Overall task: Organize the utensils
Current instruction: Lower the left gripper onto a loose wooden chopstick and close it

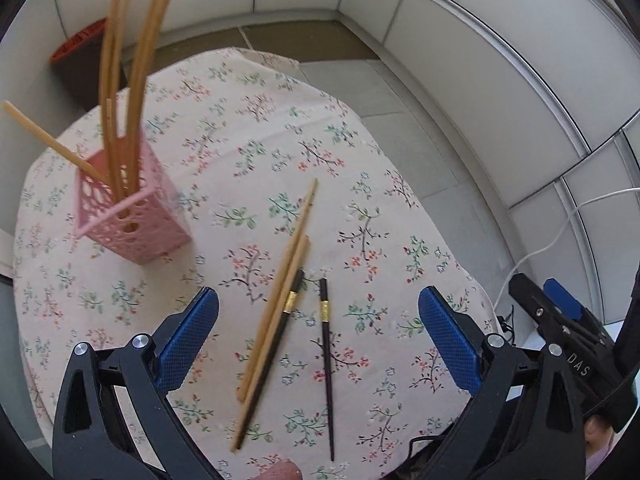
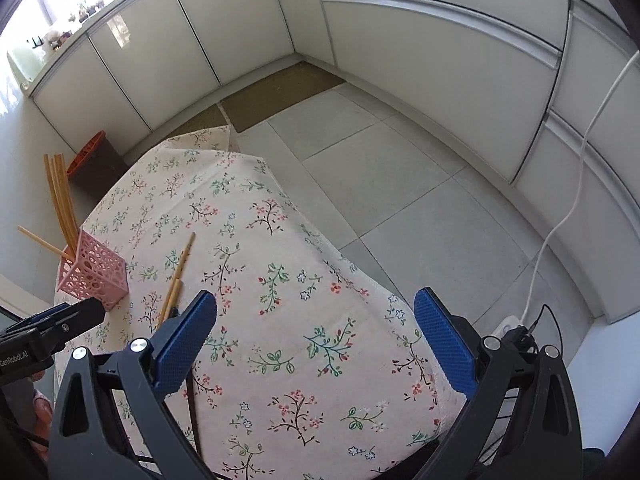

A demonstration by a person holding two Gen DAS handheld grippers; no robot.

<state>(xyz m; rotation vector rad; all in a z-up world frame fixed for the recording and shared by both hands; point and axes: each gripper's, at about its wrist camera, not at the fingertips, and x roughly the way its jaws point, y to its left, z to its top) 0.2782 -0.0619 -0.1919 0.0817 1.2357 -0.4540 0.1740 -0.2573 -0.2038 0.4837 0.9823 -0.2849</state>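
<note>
The cloth (image 1: 248, 128) over the worktop was pale pink, printed with small green, red and blue floral sprigs. At the left of the frame stood a pink lattice holder (image 1: 132, 216) of tan chopsticks (image 1: 136, 80); two more tan chopsticks (image 1: 286, 264) lay at centre beside black chopsticks (image 1: 327, 352) with gold bands. Each hand-held gripper (image 1: 318, 336) was black with blue textured pads (image 1: 448, 340).

"DAS" on the right tool (image 1: 560, 312); "GenRobot.AI" on the left tool (image 2: 60, 320).

A pink perforated holder (image 1: 132, 216) stands far left, five wooden chopsticks (image 1: 136, 92) upright inside. Near it lie two wooden chopsticks (image 1: 290, 248) and two black, gold-banded chopsticks (image 1: 326, 344), roughly parallel.
</note>
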